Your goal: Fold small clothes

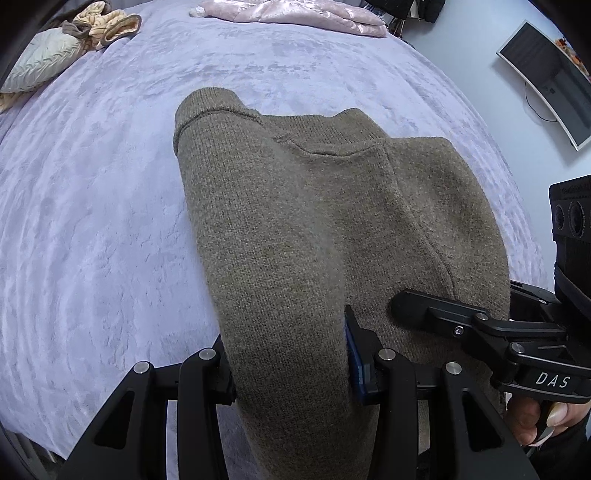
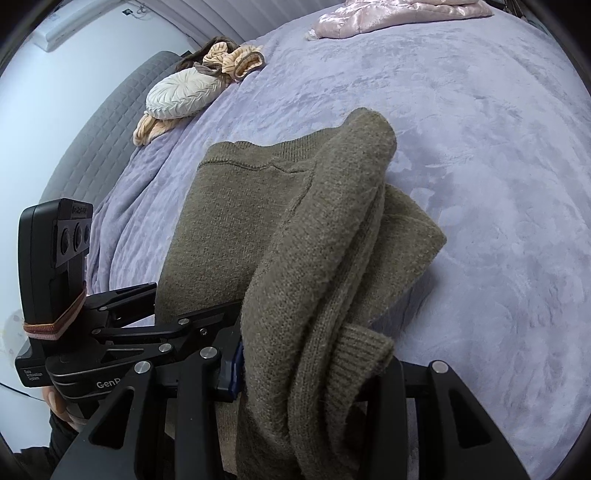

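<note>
Olive-brown knit sweater point(image 1: 314, 229) lies partly folded on the lavender plush bedspread point(image 1: 92, 221) — left gripper point(image 1: 291, 373) pinches its near hem, right gripper point(image 2: 314, 373) clamps bunched folds. Pink jacket point(image 1: 295, 14) at 12 o'clock.

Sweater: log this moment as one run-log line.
stage: mid-fold | left tool: shut on sweater | right tool: shut on sweater, bunched layers | sweater's far end: on purple blanket
</note>
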